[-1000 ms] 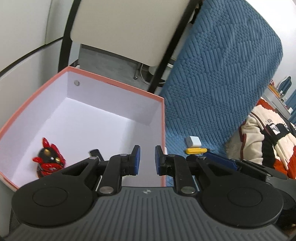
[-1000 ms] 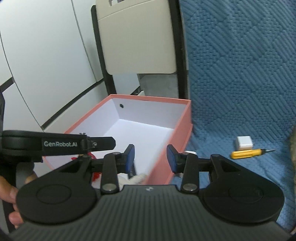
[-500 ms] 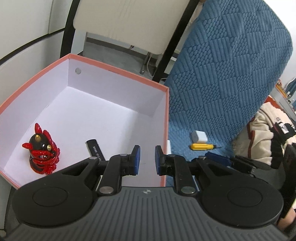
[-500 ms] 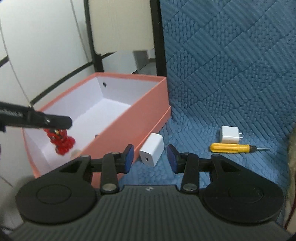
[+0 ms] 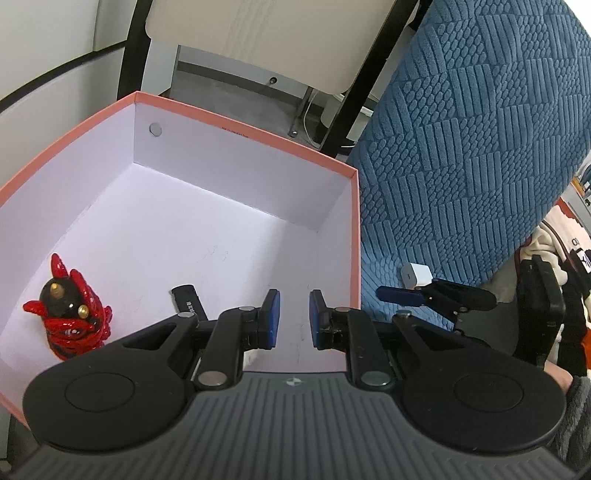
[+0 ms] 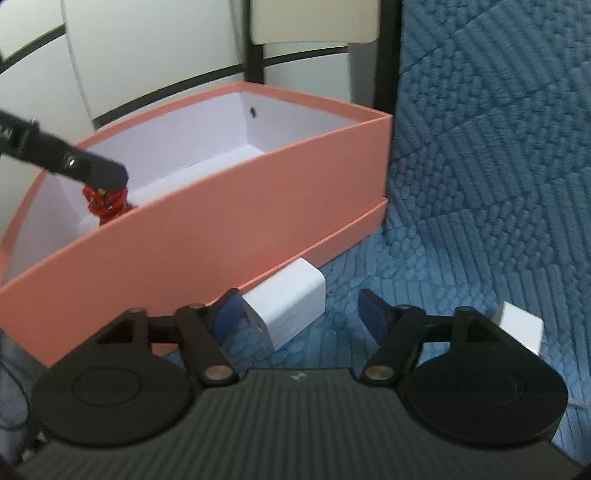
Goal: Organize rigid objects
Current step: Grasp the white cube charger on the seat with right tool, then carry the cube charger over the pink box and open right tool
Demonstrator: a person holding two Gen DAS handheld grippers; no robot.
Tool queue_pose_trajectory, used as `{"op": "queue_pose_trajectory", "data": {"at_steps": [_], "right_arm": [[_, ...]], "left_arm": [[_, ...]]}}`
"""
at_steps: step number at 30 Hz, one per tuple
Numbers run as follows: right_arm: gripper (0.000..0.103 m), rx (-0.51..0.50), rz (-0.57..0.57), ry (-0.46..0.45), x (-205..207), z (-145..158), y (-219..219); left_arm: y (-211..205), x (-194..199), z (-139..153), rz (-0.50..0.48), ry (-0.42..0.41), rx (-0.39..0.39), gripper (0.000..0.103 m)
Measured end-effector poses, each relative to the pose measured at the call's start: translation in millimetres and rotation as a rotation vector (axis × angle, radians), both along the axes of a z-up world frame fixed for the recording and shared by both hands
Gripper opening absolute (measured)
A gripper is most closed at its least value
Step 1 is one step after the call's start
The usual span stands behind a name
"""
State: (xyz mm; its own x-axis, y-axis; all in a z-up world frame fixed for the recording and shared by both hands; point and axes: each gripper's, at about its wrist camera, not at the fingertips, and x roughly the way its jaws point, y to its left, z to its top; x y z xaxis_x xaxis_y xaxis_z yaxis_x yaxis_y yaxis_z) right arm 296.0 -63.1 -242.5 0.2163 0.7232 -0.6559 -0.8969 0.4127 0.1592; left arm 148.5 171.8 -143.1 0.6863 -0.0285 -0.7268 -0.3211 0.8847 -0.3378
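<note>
**Pink box on a blue cover, white block by the tongs**

Down low, on a bumpy blue cover [image 6: 480, 166]: an open pink box [image 6: 207, 236], white on the inside. In the box, near one corner, a shiny red toy figure [image 5: 70, 310] standing up. Just beside it, flat on the box floor, a small black stick [image 5: 186, 297].

Above the box, the left tongs [image 5: 294, 314], pinched shut with nothing in them.

Outside, touching the foot of the box, a white plug block [image 6: 288, 310] on the cover. Around it, the right tongs [image 6: 301, 314], jaws opening, block between them, not gripped. Off to the right, blurry, a second white block [image 6: 521, 328].

Behind the box: a chair [image 5: 258, 33] with a cream back and black legs, and white wall panels [image 6: 147, 55] with dark lines.
</note>
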Motion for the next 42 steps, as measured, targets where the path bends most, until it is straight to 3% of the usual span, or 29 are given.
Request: {"op": "queue_pose_trajectory", "data": {"at_steps": [9,17,19,21,26,35,42], "right_arm": [[0.072,-0.016,0.137,0.005,10.0,-17.7,18.8],[0.072,-0.067,0.23,-0.096,4.7,-28.0,30.6],[0.07,-0.067,0.251,-0.12,3.1,-29.0,30.9],[0.062,-0.06,0.259,-0.123,3.0,-28.7,29.9],[0.061,-0.065,0.266,-0.112,0.3,-24.2,29.5],[0.061,-0.056,0.103,-0.051,-6.3,-10.7,-0.2],[0.061,0.023,-0.121,-0.059,-11.4,17.8,-13.4]], "left_arm": [[-5.7,12.5,-11.7,-0.006,0.011,-0.004,0.02],[-6.6,17.7,-16.0,-0.001,0.026,0.015,0.02],[-7.0,18.3,-16.6,0.001,0.029,0.016,0.02],[-7.8,18.6,-16.7,-0.002,0.028,0.015,0.02],[-10.8,18.0,-14.1,-0.009,0.018,0.013,0.02],[-17.1,10.3,-9.3,-0.027,0.002,0.002,0.02],[-20.7,-1.7,-3.5,-0.037,-0.013,-0.003,0.02]]}}
